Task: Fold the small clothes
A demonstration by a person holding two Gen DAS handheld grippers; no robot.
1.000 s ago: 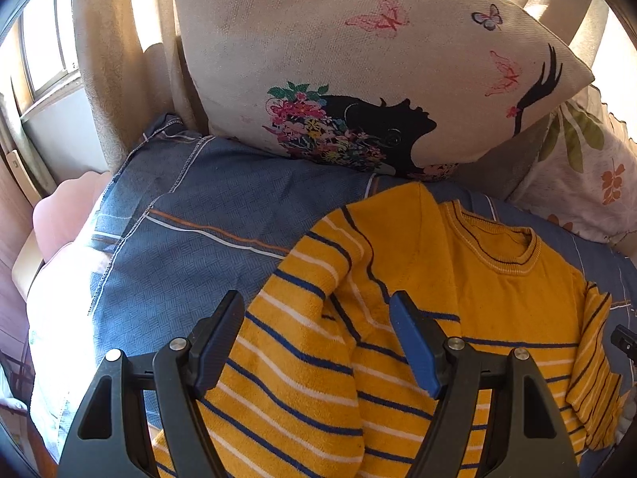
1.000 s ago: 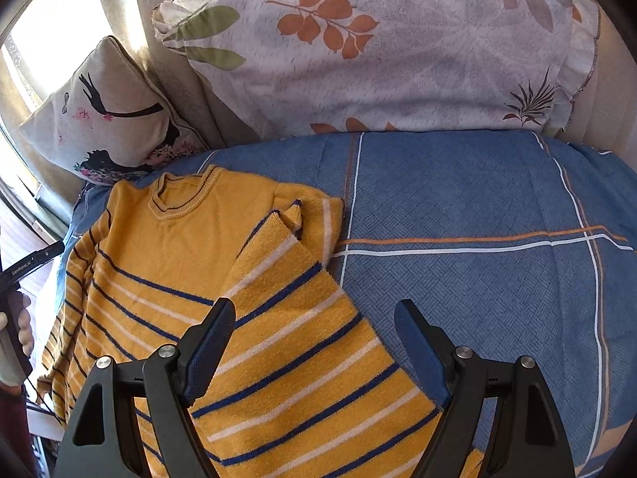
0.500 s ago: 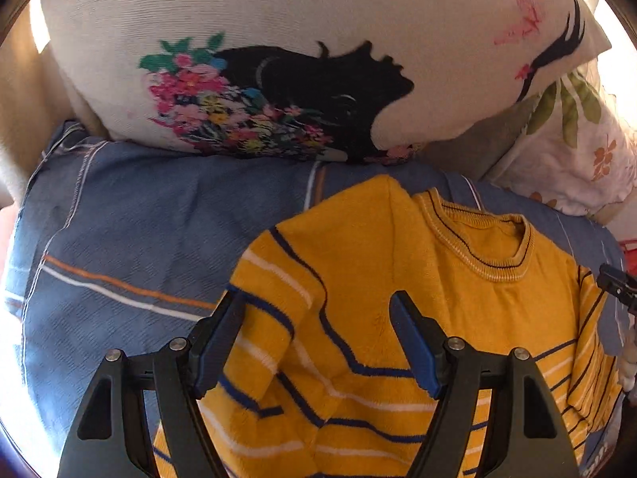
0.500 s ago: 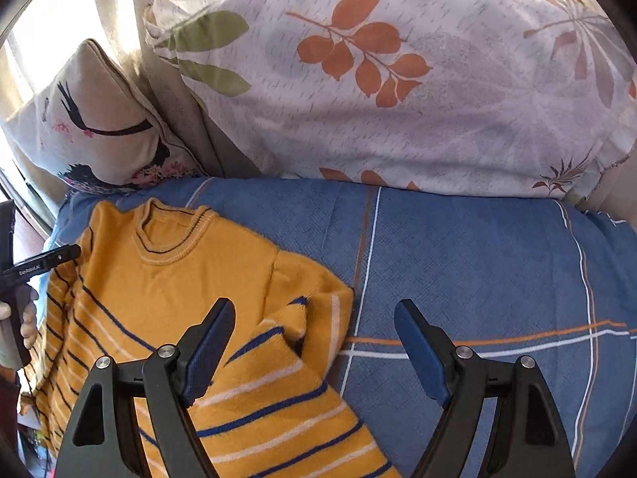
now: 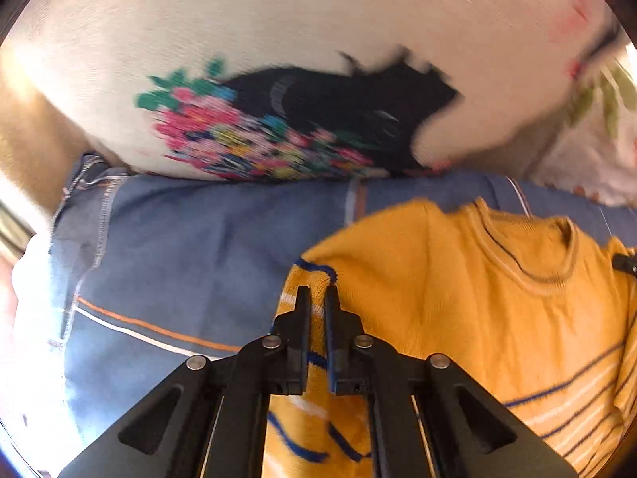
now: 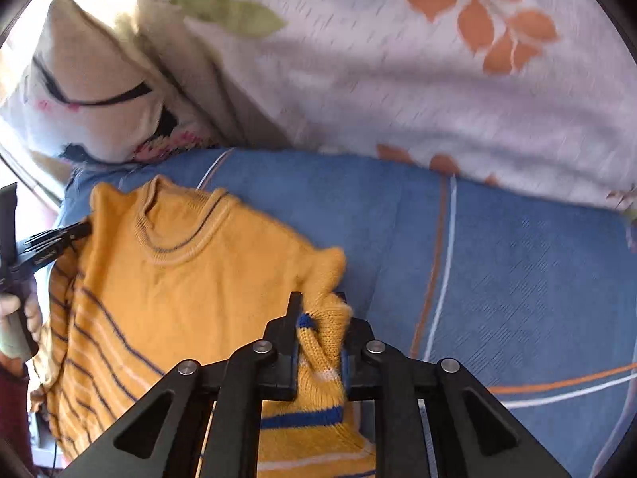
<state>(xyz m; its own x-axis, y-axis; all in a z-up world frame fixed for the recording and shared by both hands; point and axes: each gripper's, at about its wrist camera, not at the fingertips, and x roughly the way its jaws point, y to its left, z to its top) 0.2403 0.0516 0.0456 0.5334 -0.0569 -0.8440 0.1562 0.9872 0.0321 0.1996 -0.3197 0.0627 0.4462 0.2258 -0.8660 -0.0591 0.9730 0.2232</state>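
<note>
On the blue striped bedsheet (image 6: 517, 279), both your left tongs (image 5: 317, 298) and right tongs (image 6: 318, 306) pinch, seemingly by its sleeves, the yellow knitted navy-striped sweater (image 6: 191, 290).

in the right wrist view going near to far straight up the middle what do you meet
right gripper pinching the sleeve → yellow knit sweater with navy stripes → blue bedsheet with orange and white lines → white pillow with orange leaves

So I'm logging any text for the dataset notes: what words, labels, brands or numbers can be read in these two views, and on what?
Left gripper, seen in the right wrist view: a small white marking on its side, too small and blurred to read.
Yellow striped sweater, cushions, blue cover: no text or labels visible.
Nothing else legible in either view.
</note>
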